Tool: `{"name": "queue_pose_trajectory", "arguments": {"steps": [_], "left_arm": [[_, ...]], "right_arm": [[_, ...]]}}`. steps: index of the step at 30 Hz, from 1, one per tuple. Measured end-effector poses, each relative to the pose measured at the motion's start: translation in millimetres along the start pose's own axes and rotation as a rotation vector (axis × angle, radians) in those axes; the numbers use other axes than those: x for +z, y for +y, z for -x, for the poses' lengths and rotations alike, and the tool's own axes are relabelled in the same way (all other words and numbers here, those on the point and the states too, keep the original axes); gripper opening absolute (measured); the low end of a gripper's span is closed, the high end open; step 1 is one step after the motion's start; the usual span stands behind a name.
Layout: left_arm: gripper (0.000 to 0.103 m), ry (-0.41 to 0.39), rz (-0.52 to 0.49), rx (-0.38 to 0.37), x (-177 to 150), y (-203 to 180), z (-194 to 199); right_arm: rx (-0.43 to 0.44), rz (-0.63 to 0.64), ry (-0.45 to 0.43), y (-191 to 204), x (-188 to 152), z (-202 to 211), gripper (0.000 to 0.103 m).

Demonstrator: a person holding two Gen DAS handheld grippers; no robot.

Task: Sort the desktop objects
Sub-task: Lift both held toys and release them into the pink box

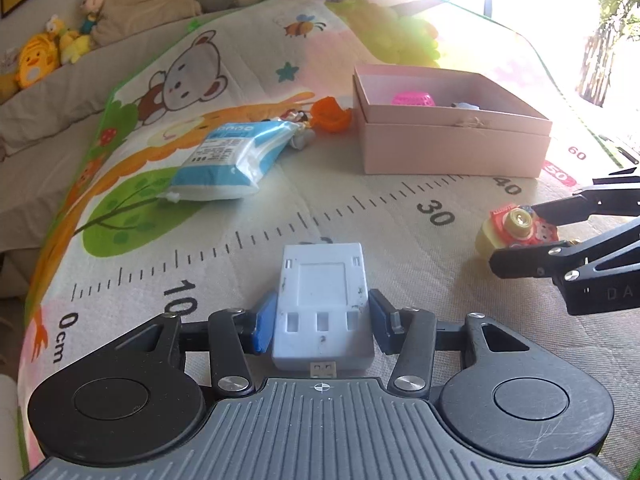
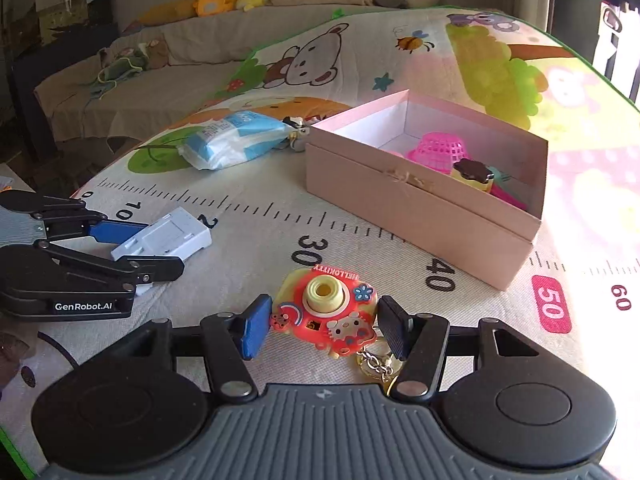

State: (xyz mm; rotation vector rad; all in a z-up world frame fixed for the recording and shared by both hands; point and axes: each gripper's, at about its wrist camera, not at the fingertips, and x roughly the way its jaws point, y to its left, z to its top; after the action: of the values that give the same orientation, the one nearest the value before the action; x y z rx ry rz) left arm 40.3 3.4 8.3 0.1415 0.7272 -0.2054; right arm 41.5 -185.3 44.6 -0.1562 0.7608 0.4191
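Right wrist view: pink box [image 2: 420,216] sits open on the play mat [image 2: 248,276], with a pink mesh basket [image 2: 440,152] and a little yellow dark-topped piece [image 2: 474,174] inside. Plenty of bare mat around the printed ruler, numbered 10 to 60. Right gripper [image 2: 324,326] is clamped on the red toy camera [image 2: 326,312] marked HELLOKITTY. Left gripper [image 1: 320,326], stamped GenRobot.AI, squeezes the white adapter [image 1: 323,300]. Blue tissue pack [image 1: 228,160] lies near the box.

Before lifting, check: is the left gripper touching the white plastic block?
Touching: left wrist view shows the left gripper with both pads pressed against the white plastic block.
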Motion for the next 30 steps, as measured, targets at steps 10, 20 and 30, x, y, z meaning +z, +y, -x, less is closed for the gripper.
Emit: {"name": "queue_pose_trajectory", "arguments": {"steps": [10,20,30], "left_arm": [[0.070,-0.006,0.017,0.040,10,9,-14],[0.053,-0.009,-0.001,0.014,8,3,-10],[0.053,-0.129,-0.017,-0.057,34,-2,62]], "right_arm": [[0.054,0.073,0.003,31,-10,-7,0.059],[0.028,0.090,0.001,28,-15,2,0.056],[0.027,0.035,-0.123,-4,7,79,0.056]]}}
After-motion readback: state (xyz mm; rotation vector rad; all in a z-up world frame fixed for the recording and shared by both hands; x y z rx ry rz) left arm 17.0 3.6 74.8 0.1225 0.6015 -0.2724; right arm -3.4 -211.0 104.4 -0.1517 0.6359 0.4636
